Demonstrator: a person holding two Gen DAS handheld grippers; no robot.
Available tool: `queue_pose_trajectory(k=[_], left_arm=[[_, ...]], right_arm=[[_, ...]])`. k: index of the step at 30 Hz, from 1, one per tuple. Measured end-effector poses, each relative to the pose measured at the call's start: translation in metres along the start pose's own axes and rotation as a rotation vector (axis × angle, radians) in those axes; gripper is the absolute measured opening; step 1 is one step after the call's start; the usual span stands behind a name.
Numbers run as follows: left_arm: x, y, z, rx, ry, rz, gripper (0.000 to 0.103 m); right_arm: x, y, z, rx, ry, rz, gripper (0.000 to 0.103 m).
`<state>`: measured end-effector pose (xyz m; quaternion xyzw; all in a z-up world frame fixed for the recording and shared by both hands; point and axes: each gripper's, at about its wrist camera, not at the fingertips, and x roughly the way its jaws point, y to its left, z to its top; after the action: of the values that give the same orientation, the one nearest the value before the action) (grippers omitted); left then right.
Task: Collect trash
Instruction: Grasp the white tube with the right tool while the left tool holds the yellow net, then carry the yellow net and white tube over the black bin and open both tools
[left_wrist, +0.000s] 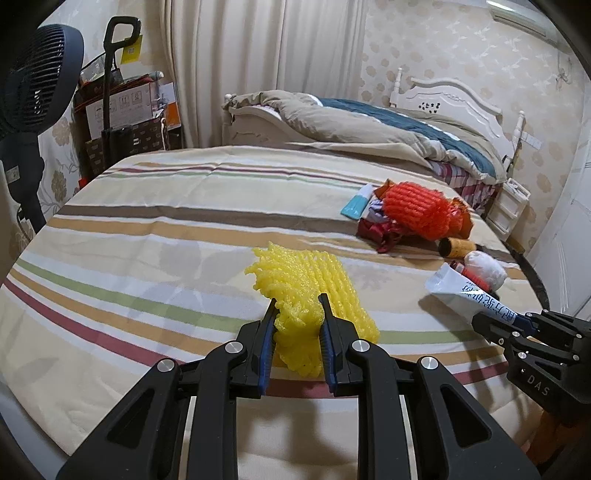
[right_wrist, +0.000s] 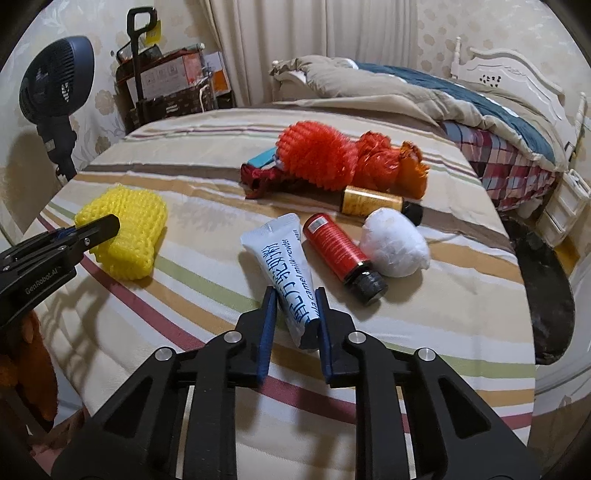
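My left tool (left_wrist: 298, 308) is clamped on the yellow foam net (left_wrist: 310, 295), my right tool (right_wrist: 294, 301) on the white tube (right_wrist: 286, 266), both on the striped worktop (left_wrist: 147, 229). Beyond lies an unmade bed (left_wrist: 369, 125); the tube's print is partly hidden.

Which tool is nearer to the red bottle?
Right. The right tool is shut on the white tube, which lies right beside the red bottle. The left tool is far off to the left, shut on the yellow foam net.
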<state>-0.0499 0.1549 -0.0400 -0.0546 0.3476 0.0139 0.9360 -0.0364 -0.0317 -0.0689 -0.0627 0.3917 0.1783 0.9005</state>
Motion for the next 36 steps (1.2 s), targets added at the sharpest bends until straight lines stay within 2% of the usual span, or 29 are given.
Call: queue_pose_trajectory(k=[9,15,22,27,32,36], left_arm=[[-0.013,-0.035,0.018,0.033,-0.050,-0.076,0.023],[-0.011,-0.086,0.039,0.106,-0.096,-0.155,0.023],[0.014,-0.164,0.059,0.205,-0.095,-0.259,0.023],[0.039,-0.215,0.070,0.249,-0.068,-0.339,0.023],[0.065,-0.265,0.075,0.305,-0.053,-0.380,0.023],[0.082,-0.293,0.074,0.345,-0.038,-0.384,0.023]], right_arm=[[-0.034,-0.037,0.008,0.084,-0.109,-0.060,0.018],[-0.049,-0.091,0.010,0.172,-0.156,-0.195,0.018],[-0.049,-0.160,0.007,0.267,-0.166,-0.340,0.018],[-0.040,-0.202,0.003,0.319,-0.154,-0.400,0.018],[-0.030,-0.239,0.003,0.370,-0.143,-0.443,0.018],[-0.023,-0.264,0.001,0.403,-0.134,-0.461,0.018]])
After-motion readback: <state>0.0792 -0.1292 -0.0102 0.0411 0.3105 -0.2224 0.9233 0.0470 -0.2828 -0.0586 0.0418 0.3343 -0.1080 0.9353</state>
